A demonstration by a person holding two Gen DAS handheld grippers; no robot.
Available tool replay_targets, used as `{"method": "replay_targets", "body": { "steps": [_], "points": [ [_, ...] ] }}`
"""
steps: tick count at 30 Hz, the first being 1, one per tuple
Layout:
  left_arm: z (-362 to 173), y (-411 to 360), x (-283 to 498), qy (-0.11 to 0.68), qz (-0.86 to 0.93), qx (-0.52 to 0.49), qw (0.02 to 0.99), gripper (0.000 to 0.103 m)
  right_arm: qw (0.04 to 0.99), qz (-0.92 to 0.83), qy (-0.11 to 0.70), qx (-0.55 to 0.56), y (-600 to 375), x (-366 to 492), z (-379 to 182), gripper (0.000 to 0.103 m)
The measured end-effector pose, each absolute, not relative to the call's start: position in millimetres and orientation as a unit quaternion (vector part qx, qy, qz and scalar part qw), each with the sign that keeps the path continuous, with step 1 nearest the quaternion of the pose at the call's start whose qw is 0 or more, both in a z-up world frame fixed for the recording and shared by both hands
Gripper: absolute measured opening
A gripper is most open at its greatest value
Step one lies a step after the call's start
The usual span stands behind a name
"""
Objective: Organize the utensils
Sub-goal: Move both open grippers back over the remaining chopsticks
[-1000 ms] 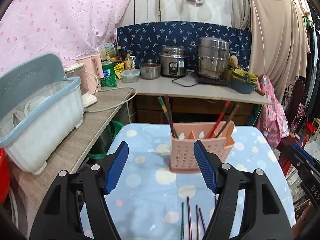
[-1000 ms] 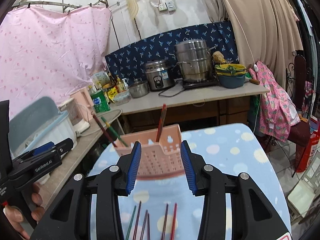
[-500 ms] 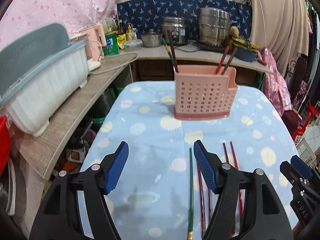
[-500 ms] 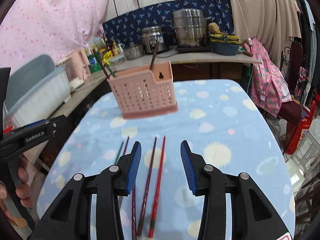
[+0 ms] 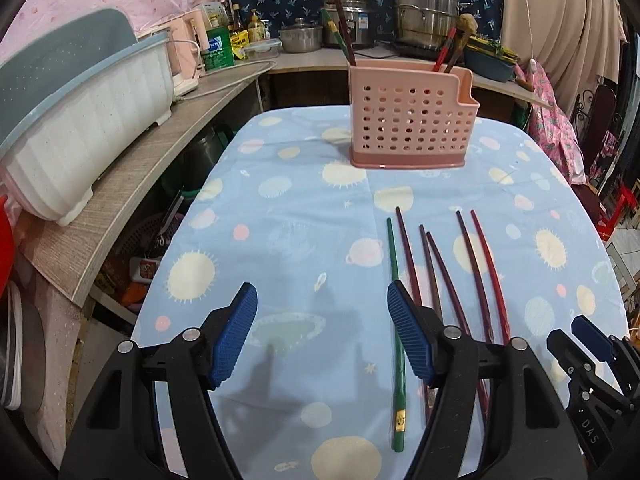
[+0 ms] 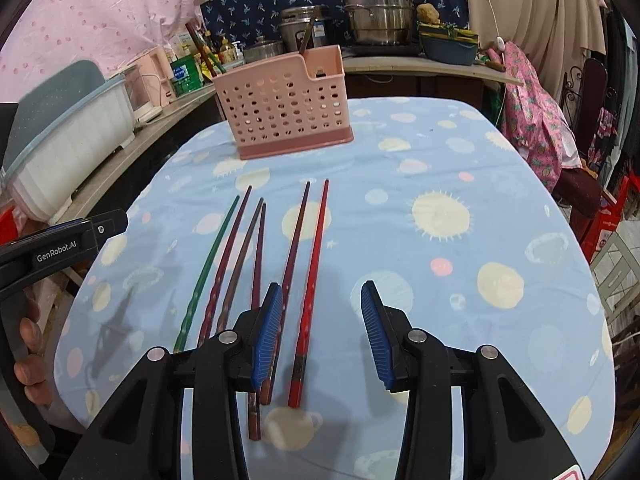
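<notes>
A pink perforated utensil holder (image 5: 410,126) (image 6: 285,110) stands at the far side of the blue patterned table (image 5: 288,240) (image 6: 460,240), with a few chopsticks upright in it. Several loose chopsticks lie side by side on the cloth: a green one (image 5: 396,320) (image 6: 208,264) at the left, dark maroon ones (image 5: 436,276) (image 6: 240,260) in the middle, a red one (image 5: 490,272) (image 6: 314,280) at the right. My left gripper (image 5: 322,328) is open and empty above the cloth, left of the green chopstick. My right gripper (image 6: 322,326) is open and empty above the red chopstick's near end.
A white and blue dish rack (image 5: 80,120) sits on a wooden counter (image 5: 160,168) to the left. Pots and bottles stand on the back counter (image 6: 376,12). A pink cloth (image 6: 536,112) hangs at the right. The right gripper shows at the left wrist view's lower right (image 5: 592,364).
Both grippers have drawn back from the pink holder and dropped toward the near end of the table. The loose chopsticks now lie under and between the fingers. Both stay open.
</notes>
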State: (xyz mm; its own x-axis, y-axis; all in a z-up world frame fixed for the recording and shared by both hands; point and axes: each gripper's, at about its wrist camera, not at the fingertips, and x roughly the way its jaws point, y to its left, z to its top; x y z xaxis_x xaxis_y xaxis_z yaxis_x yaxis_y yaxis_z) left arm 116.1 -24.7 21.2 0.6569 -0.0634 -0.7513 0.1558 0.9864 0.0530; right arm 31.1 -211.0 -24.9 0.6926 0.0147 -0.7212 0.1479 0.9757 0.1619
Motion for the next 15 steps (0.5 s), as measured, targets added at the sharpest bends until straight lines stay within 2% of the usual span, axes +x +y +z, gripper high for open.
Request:
{"method": "replay_targets", "body": {
  "steps": [15],
  "points": [
    [-18, -21, 95, 0.452, -0.073, 0.065, 0.887, 0.068, 0.900, -0.029, 0.424, 0.094, -199, 23, -52, 0.040]
  ]
}}
